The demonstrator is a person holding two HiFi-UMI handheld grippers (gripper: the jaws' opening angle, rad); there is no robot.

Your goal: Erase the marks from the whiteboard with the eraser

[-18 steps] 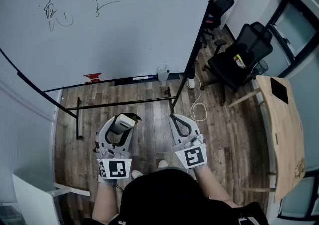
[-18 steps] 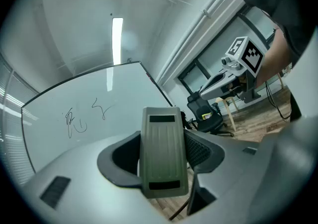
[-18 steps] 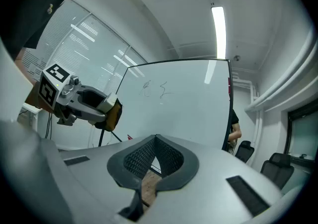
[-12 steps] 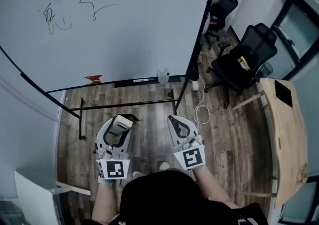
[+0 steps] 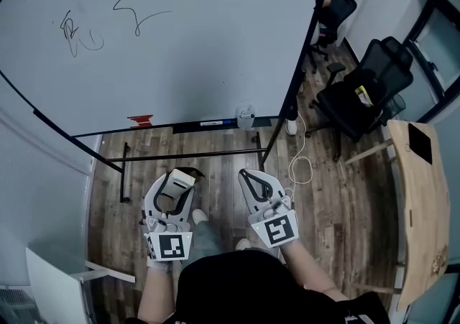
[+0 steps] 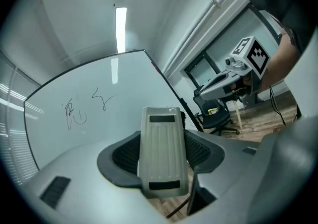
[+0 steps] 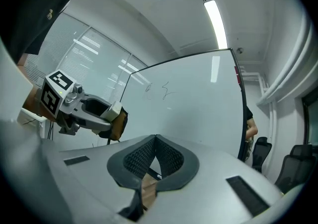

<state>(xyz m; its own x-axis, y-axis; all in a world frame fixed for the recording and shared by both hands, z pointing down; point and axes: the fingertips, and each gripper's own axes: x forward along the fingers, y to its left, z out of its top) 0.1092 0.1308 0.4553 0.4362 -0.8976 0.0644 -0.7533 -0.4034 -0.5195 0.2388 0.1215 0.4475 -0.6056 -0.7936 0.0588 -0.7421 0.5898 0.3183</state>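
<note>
Approach step. Left claw (image 5: 177,186) grips the eraser (image 6: 164,151); right claw (image 5: 250,175) closed, empty. Marks (image 5: 100,22), upper left of whiteboard (image 5: 215,49), untouched. Next, likely: raise eraser to them.

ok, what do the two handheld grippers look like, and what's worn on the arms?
Both the left gripper and right gripper have light grey bodies with looped jaws lined by black textured pads. Each carries a white cube with black square markers. The person wears a black top; the forearms are uncovered.
</note>
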